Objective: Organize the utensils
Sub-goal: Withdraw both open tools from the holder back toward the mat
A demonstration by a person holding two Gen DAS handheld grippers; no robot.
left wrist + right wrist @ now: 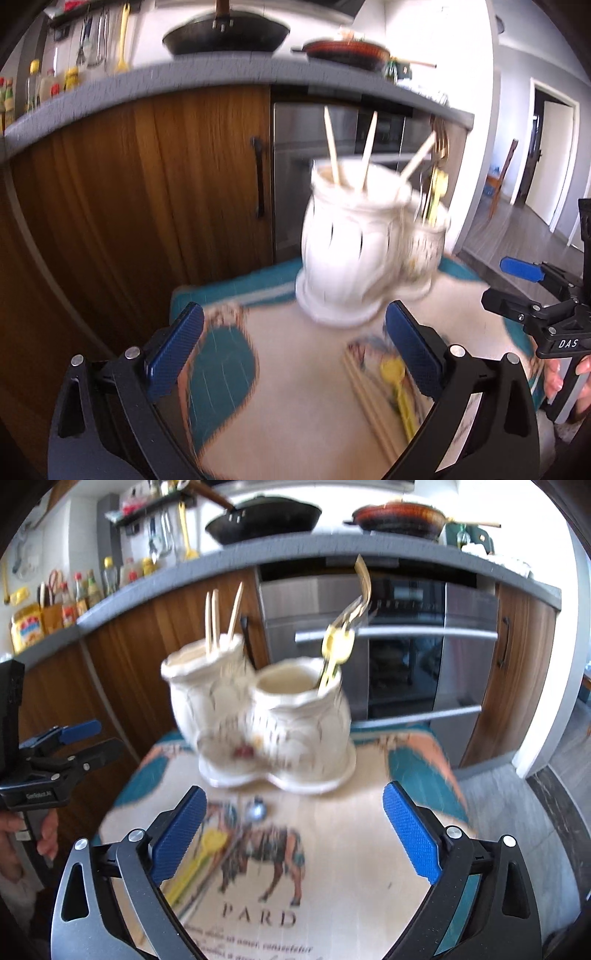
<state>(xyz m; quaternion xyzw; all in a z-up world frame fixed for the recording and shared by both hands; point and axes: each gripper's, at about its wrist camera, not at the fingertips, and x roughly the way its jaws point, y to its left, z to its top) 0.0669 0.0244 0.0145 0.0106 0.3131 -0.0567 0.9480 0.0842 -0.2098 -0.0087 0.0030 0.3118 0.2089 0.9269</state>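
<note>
Chopsticks [364, 384] and a yellow spoon [400, 391] are seen lying on the cloth [351, 849]. Both the left gripper [293, 354] and right gripper [295, 834] are spread wide, nothing held.

Black wok [264, 517], steel oven [406, 646], wooden cabinets [147, 184]

The right hand-held gripper [293, 834] is seen with jaws wide apart and nothing between them, above the desk [354, 849]. A twin white ceramic holder [258, 720] containing chopsticks [221, 616] is noted beyond.
</note>
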